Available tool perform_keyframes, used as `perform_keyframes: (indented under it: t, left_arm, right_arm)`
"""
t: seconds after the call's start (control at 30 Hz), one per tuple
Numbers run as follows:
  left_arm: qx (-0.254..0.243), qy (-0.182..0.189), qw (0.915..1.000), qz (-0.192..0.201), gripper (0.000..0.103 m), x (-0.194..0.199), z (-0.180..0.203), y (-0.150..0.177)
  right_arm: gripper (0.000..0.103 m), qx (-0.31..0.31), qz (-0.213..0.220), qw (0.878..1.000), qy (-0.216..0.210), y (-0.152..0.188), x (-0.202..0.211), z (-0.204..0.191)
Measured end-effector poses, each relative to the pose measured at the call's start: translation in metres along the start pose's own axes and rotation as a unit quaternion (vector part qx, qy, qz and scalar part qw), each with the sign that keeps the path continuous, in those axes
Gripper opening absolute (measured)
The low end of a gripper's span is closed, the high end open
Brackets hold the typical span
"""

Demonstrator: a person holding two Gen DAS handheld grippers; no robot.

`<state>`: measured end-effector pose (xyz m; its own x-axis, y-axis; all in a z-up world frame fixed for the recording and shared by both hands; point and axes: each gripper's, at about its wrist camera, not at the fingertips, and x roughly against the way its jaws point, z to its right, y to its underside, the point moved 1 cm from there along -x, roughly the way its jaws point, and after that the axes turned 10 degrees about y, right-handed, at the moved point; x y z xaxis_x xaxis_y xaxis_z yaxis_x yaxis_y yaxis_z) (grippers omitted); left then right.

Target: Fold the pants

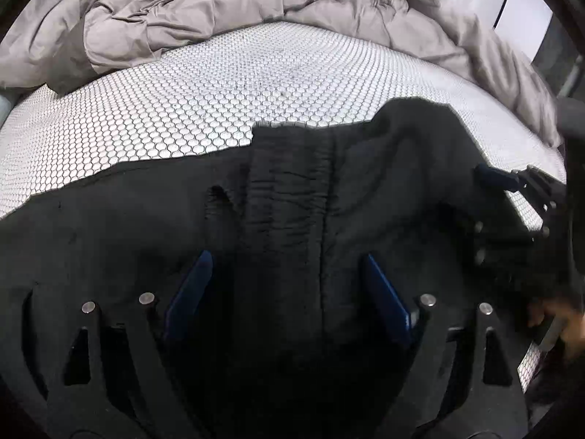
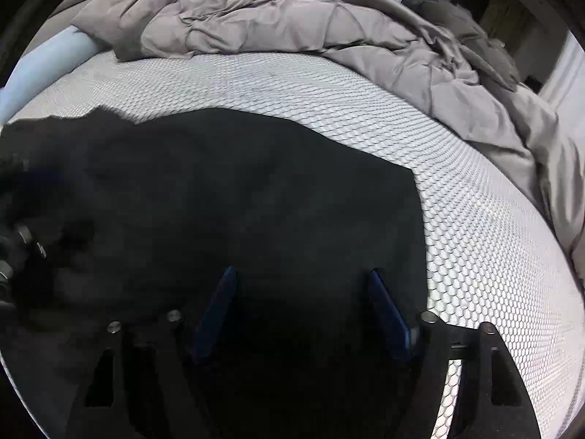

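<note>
The black pants (image 1: 292, 197) lay on the white honeycomb-patterned mattress (image 1: 182, 109), with the gathered elastic waistband (image 1: 289, 183) showing at the middle of the left wrist view. A crumpled grey comforter (image 1: 182, 3) was heaped along the far side of the bed, from about 10 to 2 o'clock.

The left gripper (image 1: 289, 267) was low over the waistband. Its jaws stood wide apart, one blue finger on each side of the band, and they gripped nothing that I could see. The right gripper (image 2: 303, 281) was over a flat dark part of the cloth, close to its edge at 3 o'clock. Its jaws were also wide apart, with only fabric under them. In the left wrist view, this same tool appeared at 3 o'clock, at the right edge of the garment.

I judged that the work was at the grasping step, before a fold was made: both tools were placed, neither was pinching. The next move called for closing both pairs of fingers on the cloth, taking all layers together, then lifting evenly so that the fabric would not slip or bunch.
</note>
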<state>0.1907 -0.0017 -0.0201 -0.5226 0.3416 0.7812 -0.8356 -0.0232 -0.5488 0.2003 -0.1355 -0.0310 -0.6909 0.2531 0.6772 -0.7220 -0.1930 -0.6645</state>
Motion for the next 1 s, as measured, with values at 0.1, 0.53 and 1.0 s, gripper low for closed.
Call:
perform_keyframes:
  t: [0.1,0.53,1.0]
  left_arm:
    - [-0.003,-0.015,0.9999,-0.002,0.083,0.016,-0.003,0.004]
    - [-0.013,0.021,0.9995,0.02,0.073,0.008,0.033,-0.037]
    - [-0.033,-0.046,0.9936,0.097,0.064,0.061,0.029,0.008]
  right_arm:
    - [0.077,-0.041,-0.009,0.996,0.081,0.0,0.003,0.029]
    - [0.079,-0.068,0.016,0.998,-0.005,-0.043,-0.012,0.005]
    - [0.084,-0.087,0.042,0.994,-0.045,-0.018,0.032,0.013]
